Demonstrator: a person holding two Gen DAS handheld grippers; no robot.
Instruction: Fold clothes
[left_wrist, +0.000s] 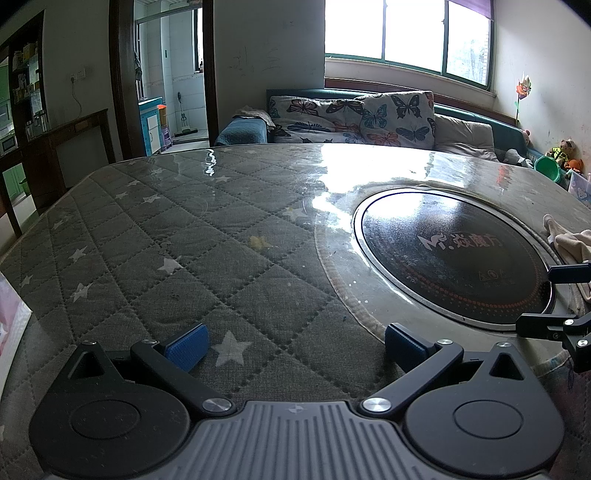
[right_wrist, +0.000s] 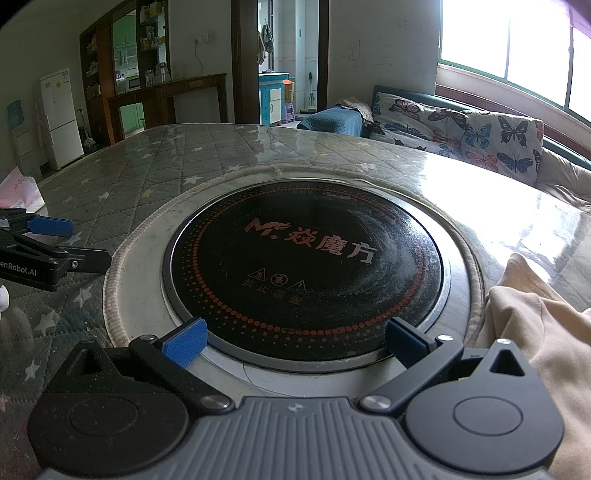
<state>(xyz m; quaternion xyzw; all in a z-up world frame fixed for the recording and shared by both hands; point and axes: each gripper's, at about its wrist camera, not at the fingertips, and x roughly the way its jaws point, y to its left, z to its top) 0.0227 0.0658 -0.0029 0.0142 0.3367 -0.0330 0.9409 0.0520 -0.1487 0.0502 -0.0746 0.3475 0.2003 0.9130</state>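
Note:
A cream garment (right_wrist: 535, 332) lies crumpled on the table's right side, just right of my right gripper (right_wrist: 295, 341). That gripper is open and empty, and it hovers over the near rim of a round black cooktop (right_wrist: 306, 273). In the left wrist view only a corner of the garment (left_wrist: 572, 243) shows at the right edge. My left gripper (left_wrist: 295, 345) is open with nothing between its blue pads, low over the quilted star-print table cover (left_wrist: 166, 240). Each gripper shows in the other's view, the left gripper (right_wrist: 70, 240) and the right gripper (left_wrist: 550, 299), both with jaws apart.
The cooktop (left_wrist: 454, 266) is set into the table under a glossy sheet. A pink and white bag (right_wrist: 18, 192) stands at the table's left edge. Beyond the far edge is a sofa with butterfly cushions (left_wrist: 351, 118). A fridge (right_wrist: 59, 118) and a doorway lie further back.

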